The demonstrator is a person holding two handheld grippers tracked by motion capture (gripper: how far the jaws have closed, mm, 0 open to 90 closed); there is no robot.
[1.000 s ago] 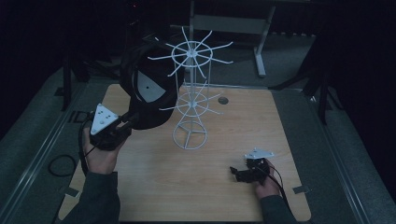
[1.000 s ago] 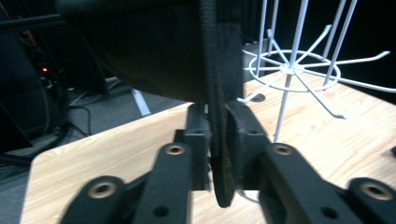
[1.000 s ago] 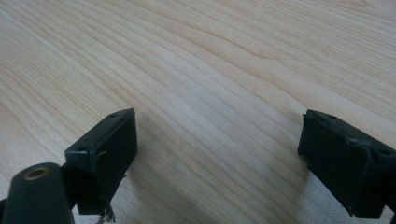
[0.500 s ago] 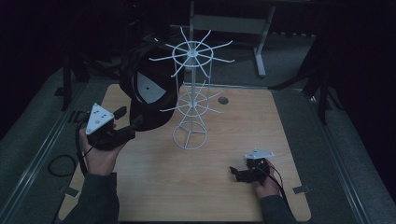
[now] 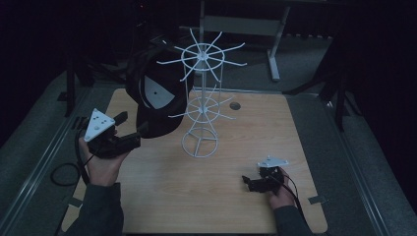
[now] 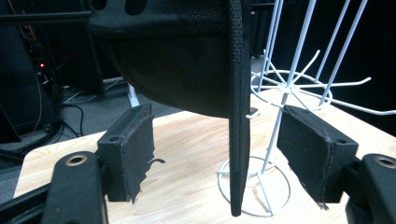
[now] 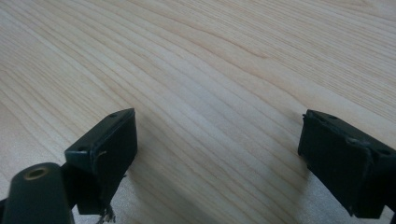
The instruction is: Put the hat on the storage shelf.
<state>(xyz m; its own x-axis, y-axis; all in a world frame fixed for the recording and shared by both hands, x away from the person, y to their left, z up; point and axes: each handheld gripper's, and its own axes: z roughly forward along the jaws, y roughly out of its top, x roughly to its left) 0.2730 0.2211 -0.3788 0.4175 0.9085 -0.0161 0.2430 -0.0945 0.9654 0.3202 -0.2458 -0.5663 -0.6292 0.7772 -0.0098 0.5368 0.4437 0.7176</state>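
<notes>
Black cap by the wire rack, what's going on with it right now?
The black cap hangs beside the white wire rack, apparently on one of its hooks. The left gripper is at the cap's brim with its jaws open; in the left gripper view the brim edge stands between the two pads without touching either. The right gripper sits low over the wooden table, open and holding nothing.

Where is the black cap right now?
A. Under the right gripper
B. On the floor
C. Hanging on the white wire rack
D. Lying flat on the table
C: the black cap hangs off a prong of the white wire rack, its brim hanging edge-on between the open jaws of the left gripper, touching neither pad.
</notes>
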